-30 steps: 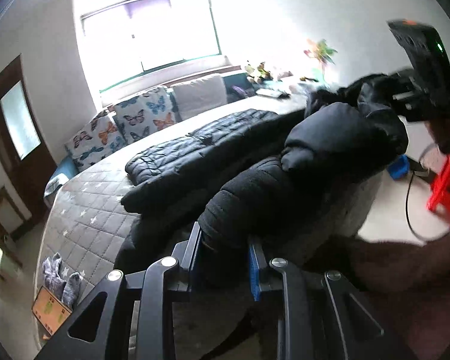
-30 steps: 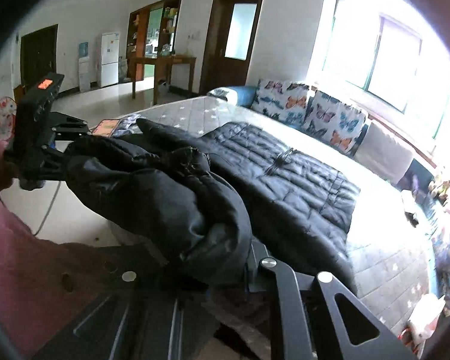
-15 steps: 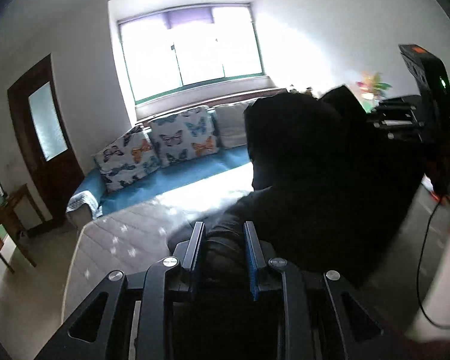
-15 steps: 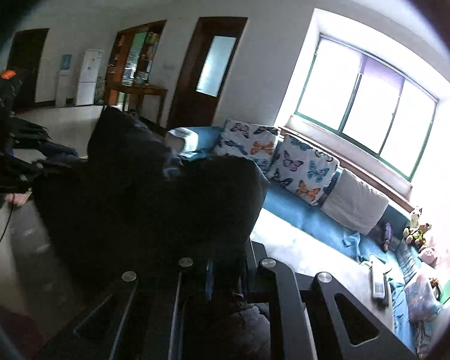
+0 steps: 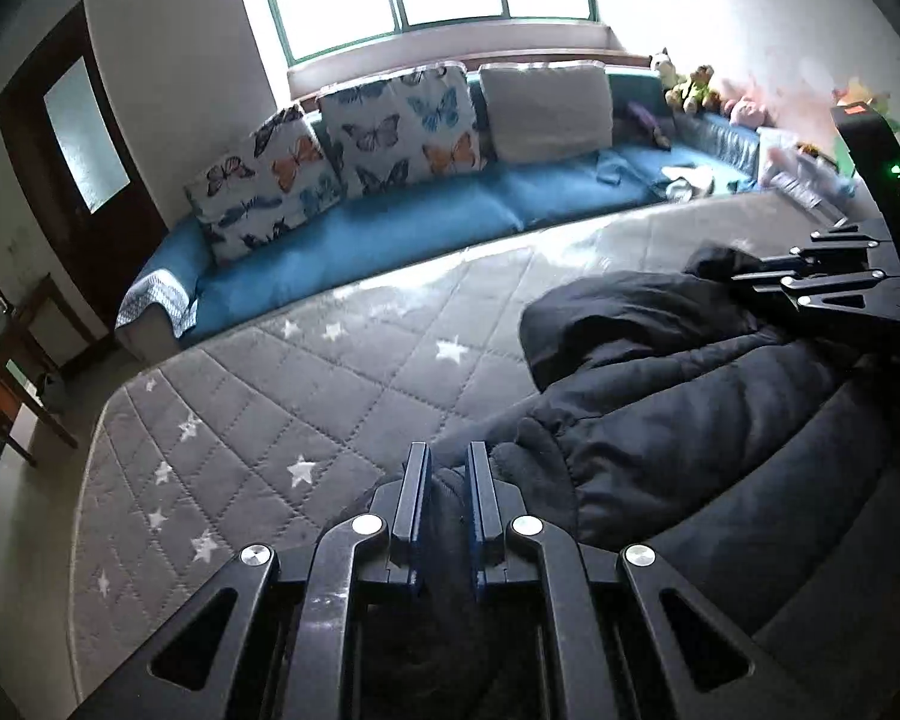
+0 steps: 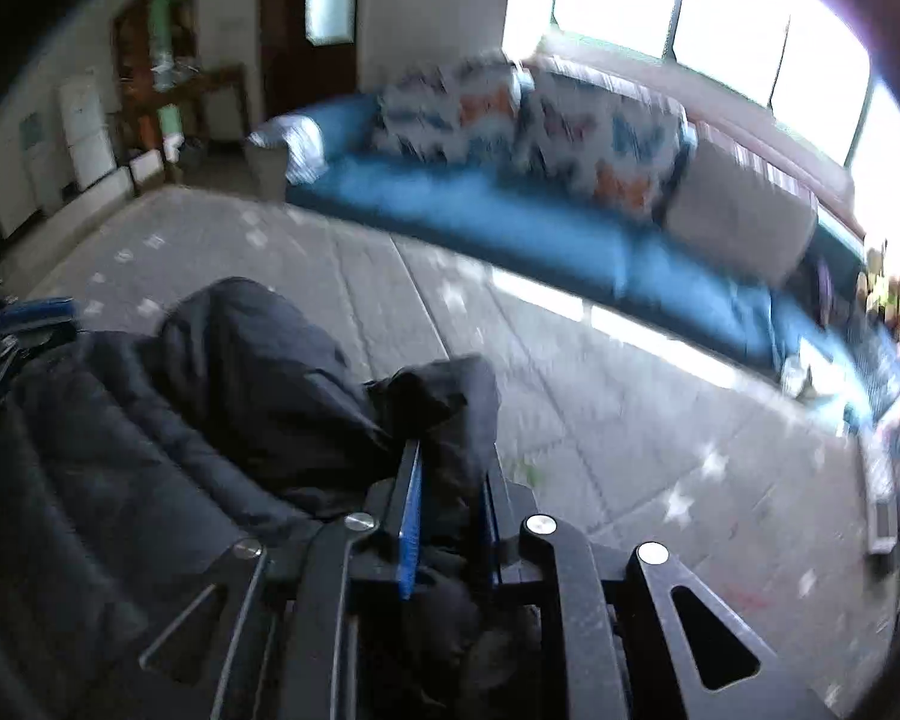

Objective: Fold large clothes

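Note:
A black puffer jacket (image 5: 678, 396) lies bunched on the grey quilted mattress (image 5: 258, 420), in the right half of the left wrist view. My left gripper (image 5: 447, 468) is shut on a fold of its edge, low over the mattress. My right gripper (image 6: 447, 468) is shut on another fold of the jacket (image 6: 240, 384), which spreads to the left in the blurred right wrist view. The right gripper also shows at the right edge of the left wrist view (image 5: 744, 285), against the jacket's far end.
A blue sofa (image 5: 390, 228) with butterfly cushions (image 5: 402, 126) and a white cushion (image 5: 546, 102) runs along the mattress's far side under the window. Soft toys (image 5: 696, 87) sit at its right end. A brown door (image 5: 78, 138) stands at the left.
Both grippers swung the jacket up and over, then brought it down. It now lies bunched on the mattress, and the stretch beside the sofa is bare.

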Motion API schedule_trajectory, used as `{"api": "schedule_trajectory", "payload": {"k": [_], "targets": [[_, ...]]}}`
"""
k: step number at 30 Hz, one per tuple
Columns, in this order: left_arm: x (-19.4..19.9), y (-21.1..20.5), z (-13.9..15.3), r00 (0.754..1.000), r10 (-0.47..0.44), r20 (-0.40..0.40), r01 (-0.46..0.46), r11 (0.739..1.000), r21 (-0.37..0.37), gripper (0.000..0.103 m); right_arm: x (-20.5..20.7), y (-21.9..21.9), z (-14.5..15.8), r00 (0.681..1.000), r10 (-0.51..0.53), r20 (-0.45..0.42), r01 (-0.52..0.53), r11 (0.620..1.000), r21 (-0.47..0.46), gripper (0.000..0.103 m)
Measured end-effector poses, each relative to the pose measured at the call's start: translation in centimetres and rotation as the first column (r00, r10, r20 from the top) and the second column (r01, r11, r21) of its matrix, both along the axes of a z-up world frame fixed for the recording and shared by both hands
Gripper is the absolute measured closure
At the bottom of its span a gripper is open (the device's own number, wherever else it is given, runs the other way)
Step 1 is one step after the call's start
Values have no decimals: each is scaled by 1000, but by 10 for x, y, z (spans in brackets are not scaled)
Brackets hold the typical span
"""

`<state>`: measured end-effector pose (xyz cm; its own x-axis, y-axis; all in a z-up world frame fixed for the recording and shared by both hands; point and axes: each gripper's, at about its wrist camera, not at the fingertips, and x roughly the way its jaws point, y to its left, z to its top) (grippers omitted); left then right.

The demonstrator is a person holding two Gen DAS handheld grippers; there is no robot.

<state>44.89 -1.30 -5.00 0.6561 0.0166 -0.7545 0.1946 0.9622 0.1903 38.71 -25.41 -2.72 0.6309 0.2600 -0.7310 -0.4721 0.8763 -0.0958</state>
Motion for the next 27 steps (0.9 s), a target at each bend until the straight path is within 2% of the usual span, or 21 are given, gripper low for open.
{"api": "schedule_trajectory", "payload": {"k": [2,3,6,8,11,12,13,15,17,19,22,25,27], "targets": [[13,-3,-14,999,6,-32,-6,1000,6,91,14,-4,-19,996,-23,-90,22,1000,-4,80],[22,3,-25,999,11,-46,-10,1000,15,91,16,-4,-19,993,-34,-110,32,999,-20,79],[21,8,-37,998,3,-64,-2,1000,11,91,0,-6,5,998,-42,-46,39,998,-54,78],[13,14,-22,999,8,-53,-11,999,-41,90,-12,-15,27,999,-46,-1,46,998,-34,74],[-22,24,27,999,8,-32,-13,983,-181,90,-36,-30,57,999,-37,22,38,999,-11,70],[-32,21,41,1000,-2,-26,-4,977,-214,90,-42,-32,65,1000,-19,18,19,1000,-9,66],[-43,16,52,999,-27,-20,22,970,-243,90,-52,-34,70,1000,-3,10,3,1000,-14,54],[-65,-1,68,997,-82,-17,75,964,-255,90,-72,-35,74,999,35,-21,-35,999,-11,42],[-76,-21,60,989,-141,-42,126,960,-249,90,-69,-27,65,998,54,-39,-55,998,-7,41],[-79,-38,48,982,-158,-100,128,959,-254,90,-63,-31,50,998,29,-59,-30,1000,-10,41],[-67,-43,18,972,-150,-184,95,956,-277,90,-46,-45,20,991,-28,-128,32,999,31,41],[-50,-32,-7,967,-128,-221,47,939,-341,90,-38,-56,2,985,-44,-168,62,993,102,41],[-39,-24,-16,961,-98,-260,-13,919,-394,90,-32,-55,-2,982,-51,-179,69,993,99,41]]}}
